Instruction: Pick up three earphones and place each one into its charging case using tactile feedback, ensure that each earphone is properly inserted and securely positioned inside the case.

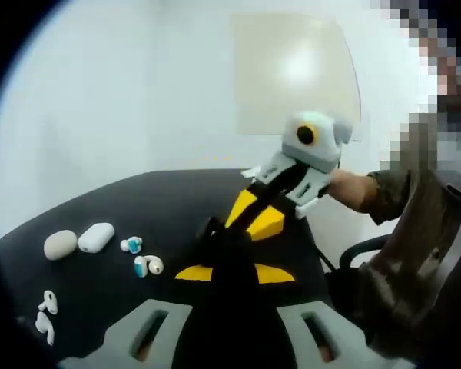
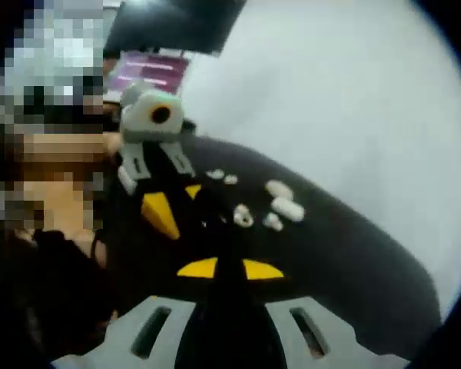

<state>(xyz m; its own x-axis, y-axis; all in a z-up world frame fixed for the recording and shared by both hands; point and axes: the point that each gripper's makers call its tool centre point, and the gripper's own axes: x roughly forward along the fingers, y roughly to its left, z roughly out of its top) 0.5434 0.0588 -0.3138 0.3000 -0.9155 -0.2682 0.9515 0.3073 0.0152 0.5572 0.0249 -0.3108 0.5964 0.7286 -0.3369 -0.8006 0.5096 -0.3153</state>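
Earphones lie untouched on the black surface (image 1: 169, 200): a white pair (image 1: 46, 314) nearest, two blue-tipped ones (image 1: 140, 256) beyond, beside two closed charging cases (image 1: 80, 241). Both hand-held grippers hover together above the surface, their jaws apparently closed and empty. Best opening move, probably: open a case first, then descend on one earphone squarely.
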